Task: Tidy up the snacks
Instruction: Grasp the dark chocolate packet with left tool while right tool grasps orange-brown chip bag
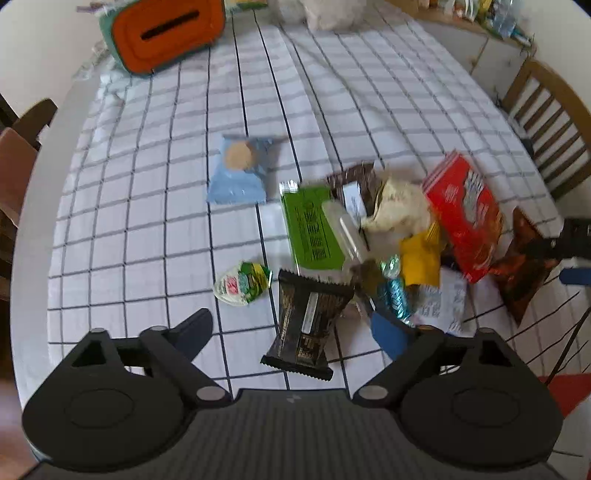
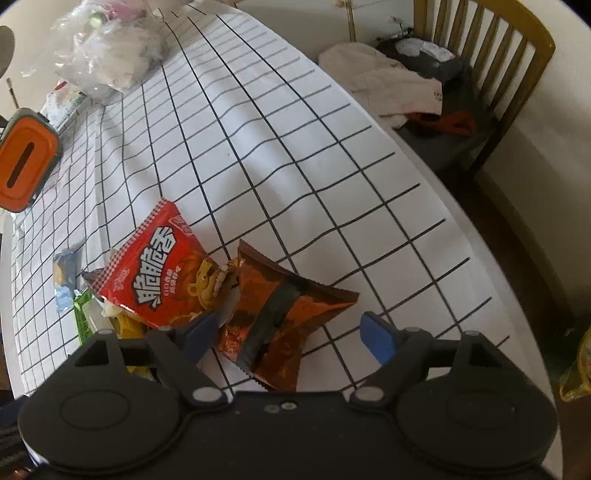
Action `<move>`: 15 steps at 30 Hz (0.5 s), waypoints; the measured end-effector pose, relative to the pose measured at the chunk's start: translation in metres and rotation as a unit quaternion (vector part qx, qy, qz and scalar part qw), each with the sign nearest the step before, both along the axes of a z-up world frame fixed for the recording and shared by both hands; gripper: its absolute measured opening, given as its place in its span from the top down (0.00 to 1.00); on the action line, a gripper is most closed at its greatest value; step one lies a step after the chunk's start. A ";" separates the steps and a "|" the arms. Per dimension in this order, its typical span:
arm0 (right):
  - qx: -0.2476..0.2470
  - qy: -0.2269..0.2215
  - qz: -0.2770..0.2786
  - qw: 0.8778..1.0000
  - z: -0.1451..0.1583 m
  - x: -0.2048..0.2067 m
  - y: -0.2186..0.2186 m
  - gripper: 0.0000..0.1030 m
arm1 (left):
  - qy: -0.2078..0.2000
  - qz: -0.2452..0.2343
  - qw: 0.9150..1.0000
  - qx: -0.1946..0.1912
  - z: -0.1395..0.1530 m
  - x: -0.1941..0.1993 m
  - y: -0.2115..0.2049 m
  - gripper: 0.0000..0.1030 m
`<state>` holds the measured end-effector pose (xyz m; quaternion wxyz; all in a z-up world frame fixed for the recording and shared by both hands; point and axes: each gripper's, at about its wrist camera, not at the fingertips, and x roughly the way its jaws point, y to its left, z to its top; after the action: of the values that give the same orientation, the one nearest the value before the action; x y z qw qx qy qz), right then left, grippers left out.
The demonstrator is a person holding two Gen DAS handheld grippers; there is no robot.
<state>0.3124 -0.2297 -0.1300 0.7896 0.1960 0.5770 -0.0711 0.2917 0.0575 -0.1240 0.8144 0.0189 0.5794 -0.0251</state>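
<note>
Fingers of the left gripper [image 1: 291, 332] stand wide apart, pitched steeply down at the desk [image 1: 147, 229], with a black snack bar [image 1: 306, 325] lying between them; the pads are clear of it on both sides. That bar sits at the near edge of a heap of snacks: a green packet [image 1: 310, 225] just beyond it, a red noodle packet [image 1: 465, 214] on the far right of the heap, a yellow wrapper [image 1: 421, 262] and a crumpled cream wrapper [image 1: 399, 210] among them. A small round jelly cup [image 1: 243, 282] lies just left of the bar, and a pale blue biscuit packet [image 1: 240, 170] lies apart, further up the checked cloth. An orange-lidded box [image 1: 166, 33] stands at the far end of the desk.

On the right gripper [image 2: 288, 332], the fingers are likewise spread and angled steeply downward, straddling a shiny brown-orange snack bag [image 2: 280, 314] without pressing it. The red noodle packet [image 2: 162, 273] lies touching that bag on its left, partly over the heap. A wooden chair [image 2: 491, 74] piled with clothes stands beyond the desk's edge.
</note>
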 end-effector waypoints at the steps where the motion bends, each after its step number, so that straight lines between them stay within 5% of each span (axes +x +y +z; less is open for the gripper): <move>1: 0.000 0.002 -0.002 1.000 -0.003 0.001 0.001 0.21 | 0.005 -0.001 1.000 0.000 -0.005 0.001 0.000 0.13; 15: 0.004 0.013 0.005 1.000 -0.027 0.011 0.013 0.32 | 0.039 0.009 0.999 -0.025 -0.040 0.008 0.002 0.47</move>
<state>0.3236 -0.2168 -0.1566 0.7816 0.1952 0.5886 -0.0681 0.3000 0.0598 -0.1643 0.7915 -0.0080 0.6103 -0.0332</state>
